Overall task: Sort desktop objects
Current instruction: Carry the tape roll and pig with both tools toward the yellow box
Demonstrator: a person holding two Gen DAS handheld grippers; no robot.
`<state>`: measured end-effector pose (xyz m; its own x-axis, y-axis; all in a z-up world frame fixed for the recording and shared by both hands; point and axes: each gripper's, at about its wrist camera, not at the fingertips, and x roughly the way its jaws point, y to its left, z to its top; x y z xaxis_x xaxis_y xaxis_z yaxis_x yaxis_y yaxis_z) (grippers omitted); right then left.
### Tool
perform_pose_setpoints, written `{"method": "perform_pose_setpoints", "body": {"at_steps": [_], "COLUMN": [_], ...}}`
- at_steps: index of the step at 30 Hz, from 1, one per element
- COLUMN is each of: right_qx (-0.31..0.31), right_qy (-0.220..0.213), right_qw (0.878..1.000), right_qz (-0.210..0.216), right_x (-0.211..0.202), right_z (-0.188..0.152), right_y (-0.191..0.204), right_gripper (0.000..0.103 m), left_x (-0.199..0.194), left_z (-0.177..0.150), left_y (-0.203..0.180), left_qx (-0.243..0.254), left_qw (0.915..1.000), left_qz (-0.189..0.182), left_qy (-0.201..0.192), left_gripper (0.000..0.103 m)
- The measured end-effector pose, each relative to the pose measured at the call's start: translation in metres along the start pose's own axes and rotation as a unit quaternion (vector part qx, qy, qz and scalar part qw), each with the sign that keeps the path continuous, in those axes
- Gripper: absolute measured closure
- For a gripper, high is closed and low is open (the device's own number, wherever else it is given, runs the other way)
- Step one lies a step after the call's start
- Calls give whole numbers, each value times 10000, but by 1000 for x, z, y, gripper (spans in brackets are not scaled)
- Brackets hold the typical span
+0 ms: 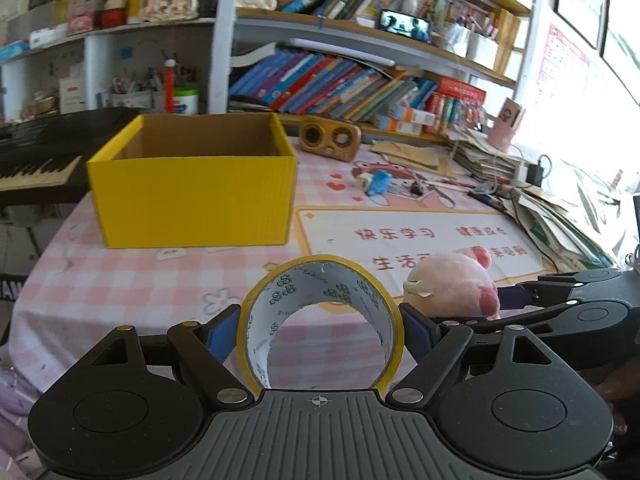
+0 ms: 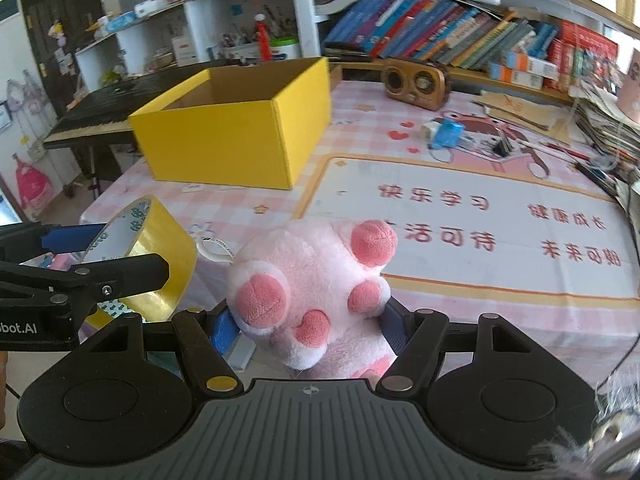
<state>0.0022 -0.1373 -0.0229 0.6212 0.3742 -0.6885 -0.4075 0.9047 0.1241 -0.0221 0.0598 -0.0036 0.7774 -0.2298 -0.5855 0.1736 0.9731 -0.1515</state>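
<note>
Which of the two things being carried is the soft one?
The pink plush toy in the right gripper; the left gripper holds a stiff yellow tape roll.

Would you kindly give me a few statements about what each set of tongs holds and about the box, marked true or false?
1. The left tongs grip a roll of yellow tape. True.
2. The right tongs are empty. False: they hold a pink plush toy.
3. The yellow box is open on top. True.
4. The tape already lies in the box. False: it is held above the checked tablecloth.
5. A wooden speaker stands behind the box's right side. True.
</note>
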Motion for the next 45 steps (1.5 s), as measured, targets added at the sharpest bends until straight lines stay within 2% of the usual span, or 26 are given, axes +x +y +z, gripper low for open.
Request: {"method": "perform_pose_setpoints", "body": {"at_steps": [17,29,37,45], "right_qx": [-409,-602,-654,-664], "right_qy": [13,-69,-165,-655], "right_qw": [9985,9967,9961,9935], "right_qz": [350,539,571,654], "right_x": [18,30,40,52], "right_z": [16,34,54,102], "right_y": [45,65,68,58], "right_gripper": [35,35,36,35], "left_x": [-20,-23,-15,0], "left_z": [-3,3,21,66], "left_y": [37,60,72,81], "left_qx": [-251,-376,-424,-309], "left_qw": [9990,9982,9977,9953], "left_qz": [334,425,417,529], "left_qy": [-164,-186,-319,-755], "left_gripper": [19,19,19,19]}}
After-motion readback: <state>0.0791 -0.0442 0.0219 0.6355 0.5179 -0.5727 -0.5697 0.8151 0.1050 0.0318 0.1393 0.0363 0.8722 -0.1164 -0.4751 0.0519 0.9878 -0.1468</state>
